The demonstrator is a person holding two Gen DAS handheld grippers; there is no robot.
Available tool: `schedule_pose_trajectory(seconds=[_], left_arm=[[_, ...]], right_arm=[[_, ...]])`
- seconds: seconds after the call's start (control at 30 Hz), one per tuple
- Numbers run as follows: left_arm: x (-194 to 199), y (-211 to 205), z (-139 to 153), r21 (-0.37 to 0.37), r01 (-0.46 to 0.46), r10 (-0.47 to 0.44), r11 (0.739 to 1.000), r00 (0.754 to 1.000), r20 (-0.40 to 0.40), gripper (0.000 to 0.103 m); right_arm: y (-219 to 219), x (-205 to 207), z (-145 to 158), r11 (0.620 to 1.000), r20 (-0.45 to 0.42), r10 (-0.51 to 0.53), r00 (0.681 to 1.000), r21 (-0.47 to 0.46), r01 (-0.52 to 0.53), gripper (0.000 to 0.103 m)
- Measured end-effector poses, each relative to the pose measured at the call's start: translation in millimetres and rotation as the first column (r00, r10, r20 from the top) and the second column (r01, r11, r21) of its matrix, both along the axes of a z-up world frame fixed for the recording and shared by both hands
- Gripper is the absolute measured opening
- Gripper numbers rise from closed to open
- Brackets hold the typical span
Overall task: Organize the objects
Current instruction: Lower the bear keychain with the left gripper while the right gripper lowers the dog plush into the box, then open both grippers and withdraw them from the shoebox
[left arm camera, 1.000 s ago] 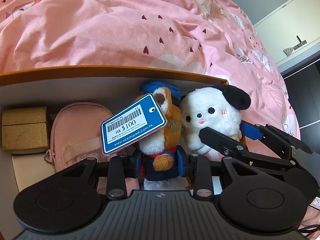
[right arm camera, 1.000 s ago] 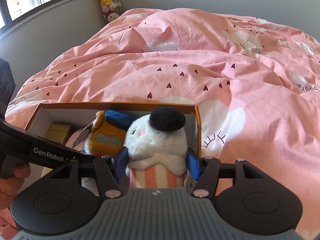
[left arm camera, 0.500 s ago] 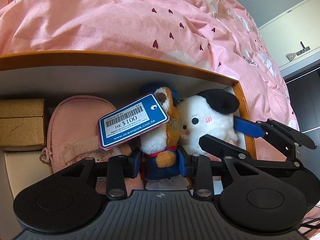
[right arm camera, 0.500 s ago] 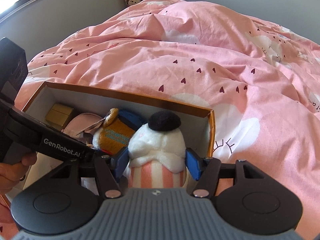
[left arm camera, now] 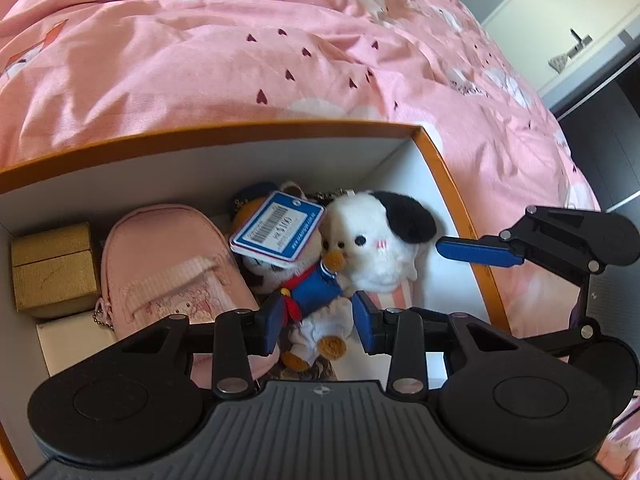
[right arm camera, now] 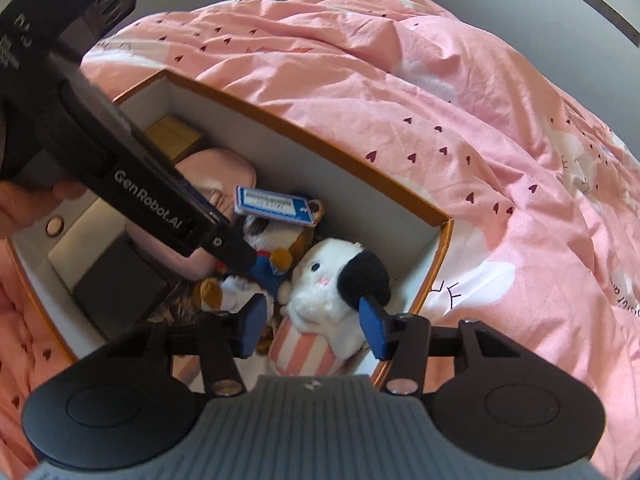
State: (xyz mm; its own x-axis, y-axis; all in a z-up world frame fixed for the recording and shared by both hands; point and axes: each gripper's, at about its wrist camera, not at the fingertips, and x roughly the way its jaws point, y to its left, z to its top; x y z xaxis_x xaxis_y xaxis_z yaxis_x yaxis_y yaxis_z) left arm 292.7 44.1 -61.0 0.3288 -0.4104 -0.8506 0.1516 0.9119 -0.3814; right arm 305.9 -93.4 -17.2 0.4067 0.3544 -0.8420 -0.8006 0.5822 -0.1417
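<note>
1. Broadly, a pink duvet (left arm camera: pixel 240 64) with small dark hearts covered the bed and filled the far half of both views.
2. An orange-edged box (left arm camera: pixel 452 184) with white inner walls sat on it.
3. Inside, at left, a pink pouch (left arm camera: pixel 160 256) lay beside a gold box (left arm camera: pixel 52 268).
4. At right, a white plush dog (right arm camera: pixel 324 280) with a black ear and striped body lay near the box's right wall, touching a sailor plush (left arm camera: pixel 316 288) in blue that carried a blue price tag (left arm camera: pixel 280 228).
5. The left gripper (left arm camera: pixel 318 322) stood partly open, its blue pads either side of the sailor plush's legs without pressing them.
6. The right gripper (right arm camera: pixel 316 326) was closing, its pads either side of the white dog, gaps showing on both sides.
</note>
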Motion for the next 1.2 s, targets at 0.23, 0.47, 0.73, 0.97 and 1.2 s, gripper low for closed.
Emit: schedule_pose_trajectory(seconds=[0.23, 0.47, 0.73, 0.97, 1.2], left_arm=[[-9.3, -23.0, -10.1, 0.111, 0.104, -0.106, 0.988, 0.994, 0.018, 0.048], [-11.8, -34.8, -14.2, 0.177, 0.160, -0.168, 0.971, 0.985, 0.032, 0.049], [-12.6, -43.1, -21.0, 0.241, 0.196, -0.213, 0.950, 0.976, 0.046, 0.039], [-11.6, -41.7, -19.6, 0.248, 0.182, -0.199, 0.952, 0.979, 0.043, 0.036], [-13.4, -42.1, -18.0, 0.246, 0.174, -0.189, 0.953, 0.981, 0.040, 0.038]], right_arm=[[8.0, -16.6, -20.8, 0.967, 0.004, 0.148, 0.989, -0.211, -0.143, 0.043], [19.3, -9.5, -31.9, 0.947, -0.047, 0.166, 0.985, -0.270, -0.172, 0.039], [23.3, -6.7, -41.1, 0.946, -0.012, 0.160, 0.987, -0.285, -0.157, 0.028], [18.5, 6.2, -36.2, 0.982, 0.011, 0.053, 0.999, -0.181, -0.050, 0.021], [18.0, 4.2, -35.2, 0.988, 0.021, 0.025, 0.999, -0.151, -0.021, 0.020]])
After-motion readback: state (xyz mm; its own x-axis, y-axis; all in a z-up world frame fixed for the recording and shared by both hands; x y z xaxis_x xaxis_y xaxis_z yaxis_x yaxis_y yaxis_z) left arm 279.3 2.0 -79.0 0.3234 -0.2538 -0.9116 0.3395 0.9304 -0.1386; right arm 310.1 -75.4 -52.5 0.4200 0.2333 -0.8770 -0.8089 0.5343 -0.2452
